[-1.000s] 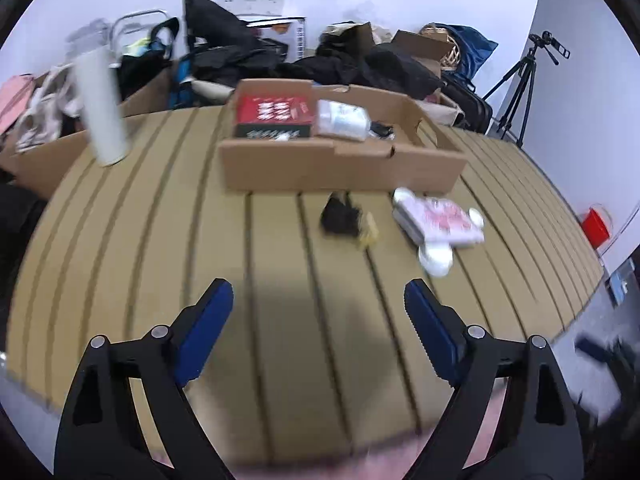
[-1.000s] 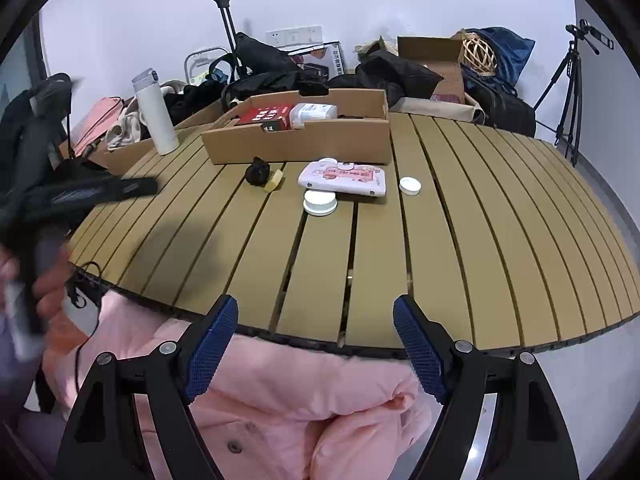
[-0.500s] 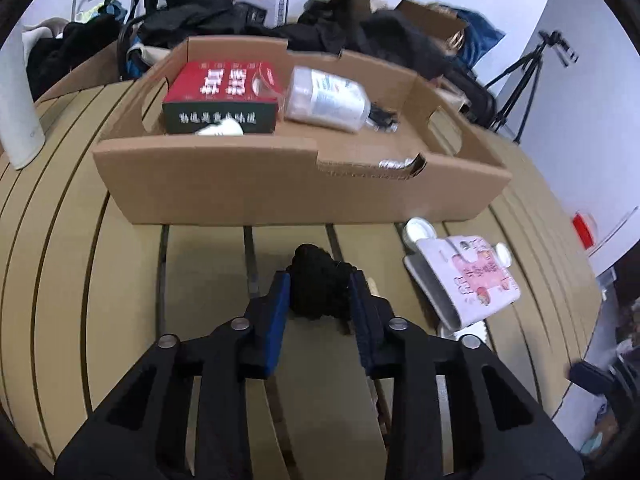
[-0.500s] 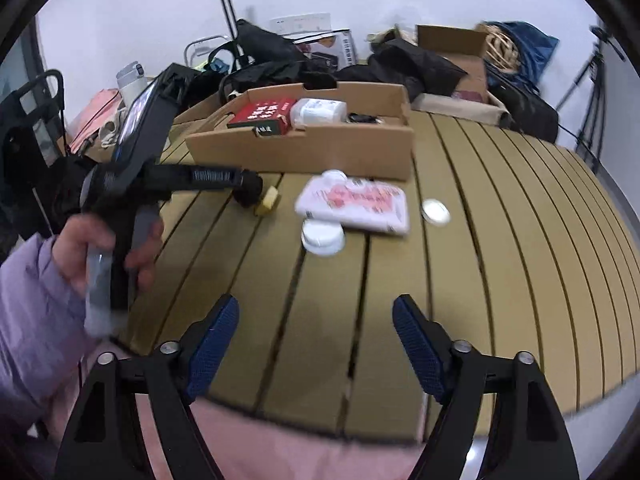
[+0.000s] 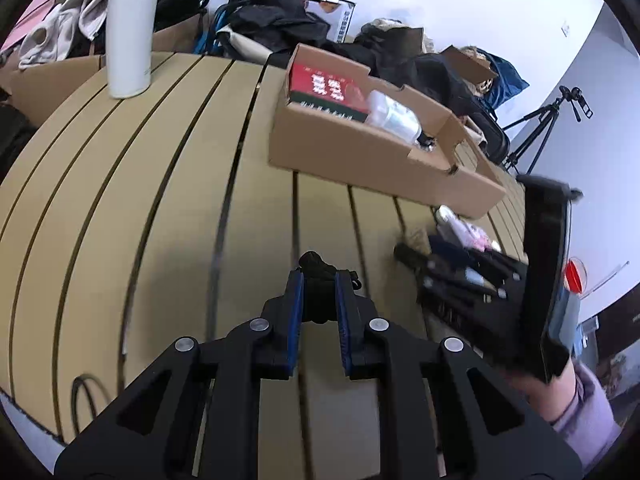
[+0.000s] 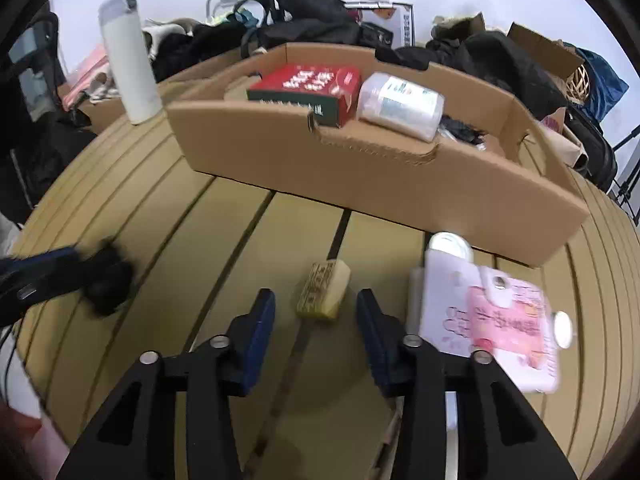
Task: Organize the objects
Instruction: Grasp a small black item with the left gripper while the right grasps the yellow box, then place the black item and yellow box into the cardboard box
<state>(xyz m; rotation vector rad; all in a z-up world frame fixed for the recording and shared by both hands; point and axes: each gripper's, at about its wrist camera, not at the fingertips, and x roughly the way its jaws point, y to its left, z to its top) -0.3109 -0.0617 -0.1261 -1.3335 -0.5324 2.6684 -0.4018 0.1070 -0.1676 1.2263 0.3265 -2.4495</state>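
My left gripper is shut on a small black bundle and holds it over the slatted table, left of the cardboard box; it shows at the left in the right wrist view. My right gripper is open, its fingers on either side of a small yellow block that lies on the table. A pink and white pack lies just right of it. The box holds a red carton and a white bottle.
A tall white flask stands at the table's far left, also in the right wrist view. A white round lid lies by the pink pack. Bags and clothes pile up behind the table. A tripod stands at the right.
My left gripper has lifted the black bundle and carried it left, away from the box. My right gripper has moved forward over the table and narrowed around the yellow block.
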